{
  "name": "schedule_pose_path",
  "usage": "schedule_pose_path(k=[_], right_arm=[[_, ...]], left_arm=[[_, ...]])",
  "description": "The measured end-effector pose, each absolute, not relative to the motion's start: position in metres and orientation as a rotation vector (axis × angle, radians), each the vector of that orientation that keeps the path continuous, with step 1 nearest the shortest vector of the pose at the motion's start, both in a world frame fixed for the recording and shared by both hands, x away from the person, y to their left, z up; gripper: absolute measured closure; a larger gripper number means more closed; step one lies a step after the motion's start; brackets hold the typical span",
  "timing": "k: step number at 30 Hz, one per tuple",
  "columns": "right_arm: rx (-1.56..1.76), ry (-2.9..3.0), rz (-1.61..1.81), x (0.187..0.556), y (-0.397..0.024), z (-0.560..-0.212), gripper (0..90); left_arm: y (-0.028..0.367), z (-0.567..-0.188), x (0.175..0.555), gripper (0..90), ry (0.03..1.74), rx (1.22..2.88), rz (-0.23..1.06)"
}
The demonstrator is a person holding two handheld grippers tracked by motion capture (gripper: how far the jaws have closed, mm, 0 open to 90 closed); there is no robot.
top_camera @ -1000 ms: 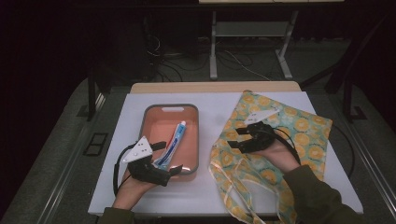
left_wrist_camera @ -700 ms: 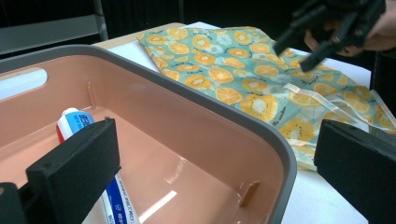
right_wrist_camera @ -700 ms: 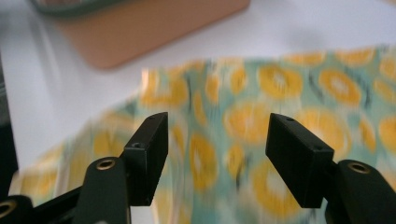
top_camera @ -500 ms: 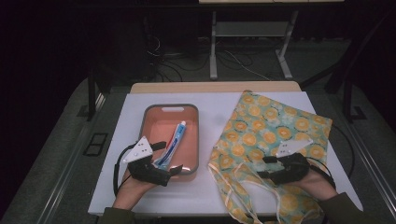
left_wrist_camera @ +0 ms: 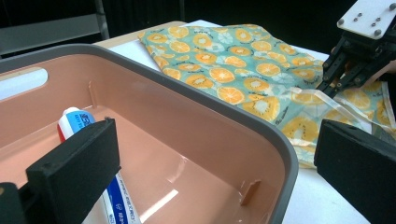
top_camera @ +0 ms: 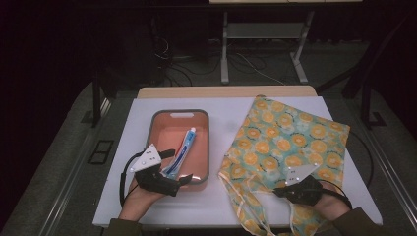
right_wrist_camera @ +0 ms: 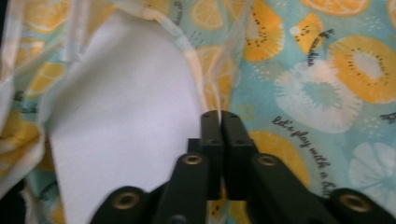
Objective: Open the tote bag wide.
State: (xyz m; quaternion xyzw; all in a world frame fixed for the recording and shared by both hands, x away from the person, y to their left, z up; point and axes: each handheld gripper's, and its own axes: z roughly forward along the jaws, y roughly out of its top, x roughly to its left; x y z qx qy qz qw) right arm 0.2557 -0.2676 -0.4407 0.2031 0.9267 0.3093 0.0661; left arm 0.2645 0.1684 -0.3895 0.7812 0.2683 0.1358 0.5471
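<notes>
The white worktop [top_camera: 226, 201] carries everything. Largest on it is the bag [top_camera: 290, 142], a cloth tote printed with orange slices, lying flat from about two o'clock down to five o'clock, its straps trailing off toward six. At about nine o'clock from the bag sits the tray [top_camera: 156, 129], a pink tub with a grey rim, well apart from the cloth. A tube [top_camera: 183, 147] of toothpaste, blue and white with a red-banded cap, lies inside it, the cap pointing to twelve.

The left gripper [top_camera: 182, 167] rests at the tray's near end, around seven o'clock on the worktop, its jaws spread wide; the gripper's own view has one jaw inside the tray beside the tube and the other outside the rim.

The right gripper [top_camera: 276, 191] sits at five o'clock on the bag's near edge. Its jaws have just been closing and now stand pressed together, pinching the bag's hem.
</notes>
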Motion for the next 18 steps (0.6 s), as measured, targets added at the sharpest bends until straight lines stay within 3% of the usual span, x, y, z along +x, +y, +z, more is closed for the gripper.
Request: schedule_pose_path(k=[6, 18], right_arm=[[0.65, 2.752, 0.959, 0.263, -0.257, -0.439, 89.5], [0.809, 2.68, 1.045, 0.314, -0.207, -0.433, 89.5]], left_arm=[[0.168, -0.389, 0.265, 0.0, 0.635, 1.853, 0.321], [0.168, -0.389, 0.265, 0.0, 0.637, 1.849, 0.319]])
